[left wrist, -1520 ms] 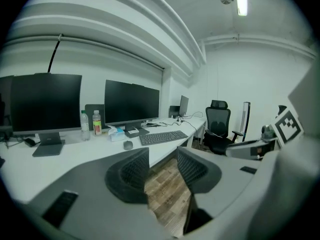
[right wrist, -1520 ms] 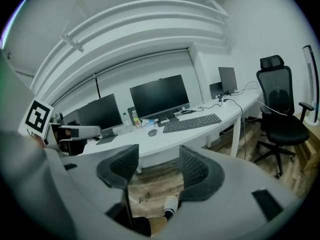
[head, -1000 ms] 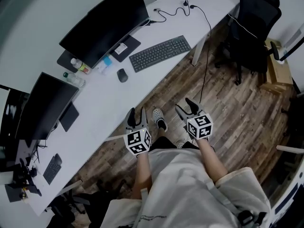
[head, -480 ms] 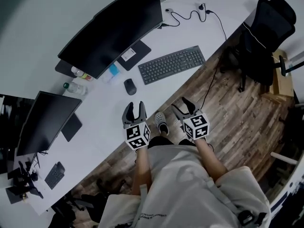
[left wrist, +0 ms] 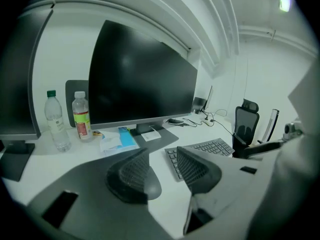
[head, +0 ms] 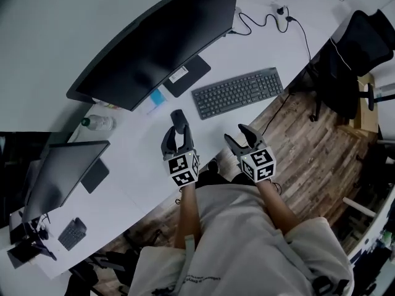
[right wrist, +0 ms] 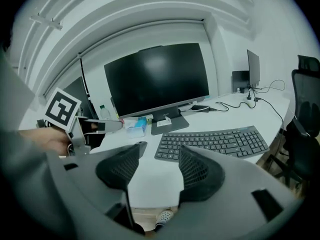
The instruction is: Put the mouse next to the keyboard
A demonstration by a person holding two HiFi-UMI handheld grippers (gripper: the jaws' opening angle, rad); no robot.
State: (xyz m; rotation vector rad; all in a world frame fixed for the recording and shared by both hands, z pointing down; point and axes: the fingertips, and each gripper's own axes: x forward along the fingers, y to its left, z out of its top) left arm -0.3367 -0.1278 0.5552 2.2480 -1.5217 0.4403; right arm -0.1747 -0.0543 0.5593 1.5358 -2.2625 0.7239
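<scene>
A black mouse (head: pixel 178 119) lies on the white desk (head: pixel 136 171), left of the black keyboard (head: pixel 237 92). My left gripper (head: pixel 177 137) hovers over the desk with its open jaws just short of the mouse. In the left gripper view the mouse (left wrist: pixel 152 190) shows partly behind the left jaw, not pinched, and the keyboard (left wrist: pixel 210 146) lies beyond my left gripper (left wrist: pixel 162 156). My right gripper (head: pixel 237 135) stands open and holds nothing at the desk's front edge, below the keyboard. In its own view the right gripper (right wrist: pixel 160 154) faces the keyboard (right wrist: pixel 215 140).
A large curved monitor (head: pixel 154 42) stands behind the keyboard, and a second monitor (head: pixel 62 171) stands to the left. Bottles (left wrist: pixel 80 116) and a blue pack (head: pixel 157 98) sit near the monitor's foot. Cables (head: pixel 278 11) trail at the far right, and an office chair (head: pixel 358 54) stands on the wooden floor.
The person has stepped up to the desk. Both grippers moved forward; the left one went from over the floor to over the desk, right at the mouse.
</scene>
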